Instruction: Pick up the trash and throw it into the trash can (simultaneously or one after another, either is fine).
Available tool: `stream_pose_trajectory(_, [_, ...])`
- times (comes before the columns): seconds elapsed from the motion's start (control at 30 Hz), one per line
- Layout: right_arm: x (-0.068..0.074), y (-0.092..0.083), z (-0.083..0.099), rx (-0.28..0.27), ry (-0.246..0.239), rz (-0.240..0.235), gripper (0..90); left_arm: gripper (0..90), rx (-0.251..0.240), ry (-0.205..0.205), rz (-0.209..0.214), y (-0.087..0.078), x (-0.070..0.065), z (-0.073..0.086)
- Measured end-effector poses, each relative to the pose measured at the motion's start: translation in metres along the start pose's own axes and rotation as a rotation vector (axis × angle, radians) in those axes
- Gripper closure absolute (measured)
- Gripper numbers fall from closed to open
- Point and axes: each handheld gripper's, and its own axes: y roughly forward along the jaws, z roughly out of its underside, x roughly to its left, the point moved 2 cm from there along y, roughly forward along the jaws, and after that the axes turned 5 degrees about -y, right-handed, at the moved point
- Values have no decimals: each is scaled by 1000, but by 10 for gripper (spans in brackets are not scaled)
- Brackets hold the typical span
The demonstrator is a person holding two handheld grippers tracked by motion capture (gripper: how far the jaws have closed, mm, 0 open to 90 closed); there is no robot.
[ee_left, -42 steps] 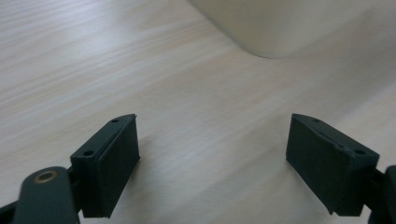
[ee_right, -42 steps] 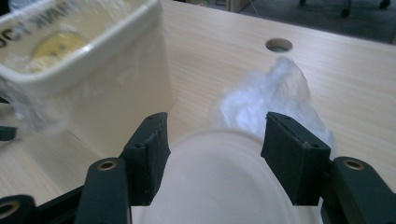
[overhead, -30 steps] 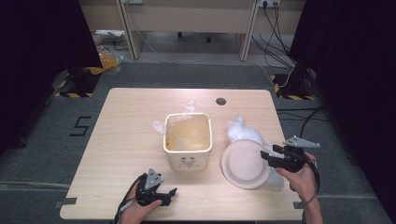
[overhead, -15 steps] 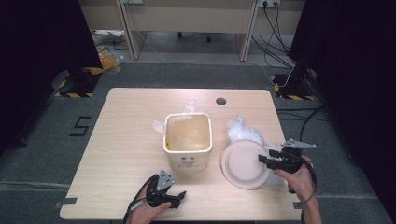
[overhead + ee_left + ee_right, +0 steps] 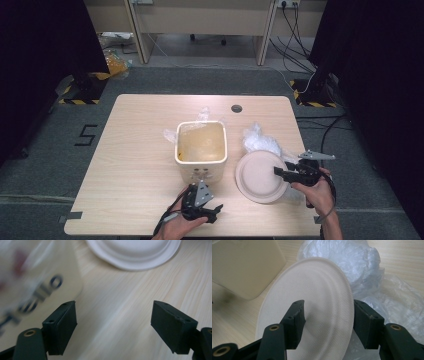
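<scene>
The right tongs [image 5: 328,322] are closing around the plate's [image 5: 317,297] rim, seemingly not yet pinching it. The plate is lying on the bench [image 5: 135,150], beside the tub [image 5: 201,150]. The left tongs [image 5: 113,325] are narrowing, gaping empty.

Crumpled plastic bag [image 5: 260,140], cream bin [image 5: 201,150]

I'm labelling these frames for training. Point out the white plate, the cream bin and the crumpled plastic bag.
white plate [image 5: 260,175]: high view, middle of its face.
cream bin [image 5: 201,170]: high view, front wall.
crumpled plastic bag [image 5: 342,257]: right gripper view, bunched top.
</scene>
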Motion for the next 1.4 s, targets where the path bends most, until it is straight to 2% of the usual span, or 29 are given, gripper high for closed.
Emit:
stream_pose_trajectory(0.1, [0,-1,0,-1,-1,-4,455,212,23,0,30,18,-6,-10])
stream_pose_trajectory(0.23, [1,0,1,0,-1,-7,456,217,36,-55,95,42,-12,-18])
stream_pose_trajectory(0.57, [1,1,1,0,3,-17,458,229,52,-18,86,68,-24,-27])
stream_pose_trajectory(0.87, [6,-1,-1,-18,5,-48,461,241,54,-10,81,74,-25,-32])
stream_pose_trajectory(1.07, [9,-4,-3,-45,13,-91,473,243,54,-5,83,75,-25,-33])
stream_pose_trajectory(1.23, [12,-5,-4,-49,-1,-97,494,244,53,-6,83,75,-25,-33])
stream_pose_trajectory(1.33, [17,-8,-5,-61,-5,-127,524,244,50,-8,82,75,-26,-33])
stream_pose_trajectory(1.4, [22,-9,-7,-61,-29,-131,545,245,50,-8,81,75,-26,-33])
